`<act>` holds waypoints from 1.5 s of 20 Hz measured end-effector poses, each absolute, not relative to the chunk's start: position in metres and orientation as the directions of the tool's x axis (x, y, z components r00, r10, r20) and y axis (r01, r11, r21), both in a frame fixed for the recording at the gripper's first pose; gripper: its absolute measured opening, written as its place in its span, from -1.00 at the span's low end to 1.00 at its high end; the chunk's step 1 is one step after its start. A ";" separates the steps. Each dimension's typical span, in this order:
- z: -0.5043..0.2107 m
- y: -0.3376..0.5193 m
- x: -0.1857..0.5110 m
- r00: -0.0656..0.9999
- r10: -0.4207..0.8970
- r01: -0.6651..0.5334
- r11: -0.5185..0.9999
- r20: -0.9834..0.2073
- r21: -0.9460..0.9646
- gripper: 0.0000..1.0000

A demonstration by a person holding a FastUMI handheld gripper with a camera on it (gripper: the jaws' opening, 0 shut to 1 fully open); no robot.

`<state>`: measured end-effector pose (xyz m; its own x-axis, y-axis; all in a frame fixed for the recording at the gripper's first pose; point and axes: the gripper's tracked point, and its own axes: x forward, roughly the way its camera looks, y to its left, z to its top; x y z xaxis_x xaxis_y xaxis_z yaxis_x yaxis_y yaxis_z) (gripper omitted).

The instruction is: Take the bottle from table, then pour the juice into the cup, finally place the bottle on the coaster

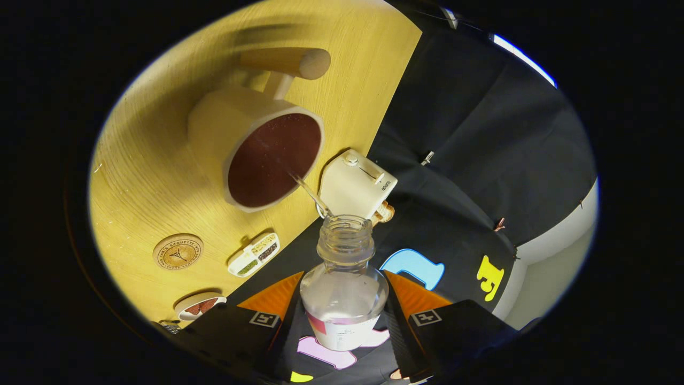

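Pouring underway: hand-held gripper (344, 321) clamped on both sides of the tilted, uncapped bottle (344, 291), a thin stream running from its mouth into the cup (267, 152), already dark with juice; coaster (178, 251), beside the cup on the desk (144, 176), awaits the bottle.

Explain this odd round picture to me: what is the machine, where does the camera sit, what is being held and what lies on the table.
No robot arm here: a person carries a handheld two-finger gripper, and the camera rides on it, looking forward along the fingers. The whole view is tilted because the gripper is tipped for pouring. The fingers clamp a clear bottle, cap off, and a thin stream runs from its mouth into a pale cup holding dark juice. Also on the yellow wooden table: a round wooden coaster, a white box-like item beside the cup, a small divided tray and a small dish. Behind is the black cloth wall.
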<state>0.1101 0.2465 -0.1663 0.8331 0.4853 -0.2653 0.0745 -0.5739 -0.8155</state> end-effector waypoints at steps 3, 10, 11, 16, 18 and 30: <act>-0.168 0.243 0.113 0.837 0.476 0.067 -0.578 -0.270 -0.813 0.48; -0.172 0.245 0.107 0.854 0.443 -0.002 -0.524 -0.274 -0.851 0.48; -0.173 0.246 0.106 0.857 0.436 -0.018 -0.506 -0.273 -0.863 0.48; -0.159 0.235 0.102 0.881 0.382 -0.149 -0.338 -0.280 -0.929 0.48; -0.154 0.226 0.100 0.892 0.352 -0.212 -0.230 -0.284 -0.950 0.48; -0.083 0.179 0.110 0.892 0.298 -0.452 0.554 -0.341 -0.699 0.49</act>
<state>0.1095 0.1787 -0.0829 0.8918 0.2980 -0.3406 -0.4521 0.5542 -0.6989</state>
